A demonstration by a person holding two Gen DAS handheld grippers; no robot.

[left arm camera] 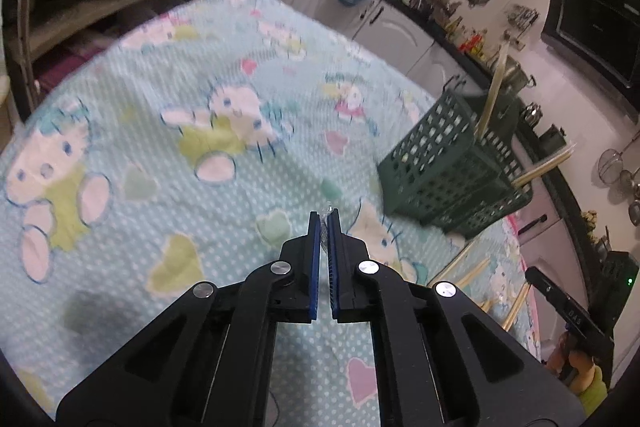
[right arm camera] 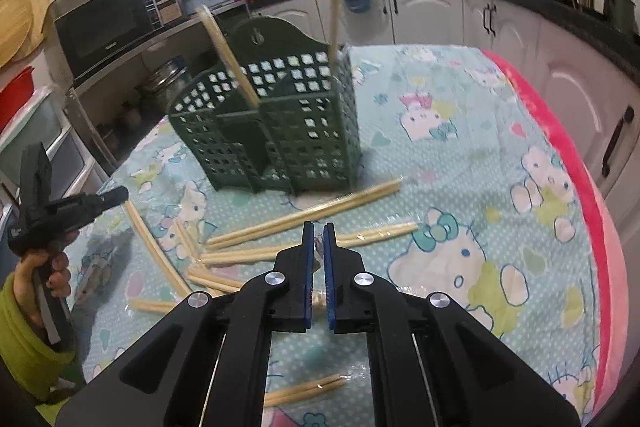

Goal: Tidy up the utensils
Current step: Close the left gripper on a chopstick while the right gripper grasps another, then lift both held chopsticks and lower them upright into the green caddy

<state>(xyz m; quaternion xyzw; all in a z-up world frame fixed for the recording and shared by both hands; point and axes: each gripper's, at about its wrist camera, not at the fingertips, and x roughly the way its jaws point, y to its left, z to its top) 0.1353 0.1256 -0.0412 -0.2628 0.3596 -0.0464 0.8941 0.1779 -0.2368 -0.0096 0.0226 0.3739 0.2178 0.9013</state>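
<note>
A dark green slotted utensil basket (right arm camera: 280,131) stands on the table with chopsticks (right arm camera: 228,51) leaning out of its compartments. Several loose wrapped chopsticks (right arm camera: 304,217) lie scattered in front of it. My right gripper (right arm camera: 319,227) hovers over them, shut on crinkled clear chopstick wrapper; a pale stick shows low in the gap between its fingers. My left gripper (left arm camera: 325,217) is shut on a small bit of clear plastic at its tips, above bare cloth left of the basket (left arm camera: 448,163). The right wrist view shows the left gripper (right arm camera: 120,193) at the far left in a green-sleeved hand.
The table carries a light blue cartoon-print cloth (left arm camera: 160,107) with a pink border (right arm camera: 560,131) along its right edge. White kitchen cabinets (right arm camera: 432,11) and a crowded dark counter run behind. A black microwave (right arm camera: 104,23) and shelves stand at the left.
</note>
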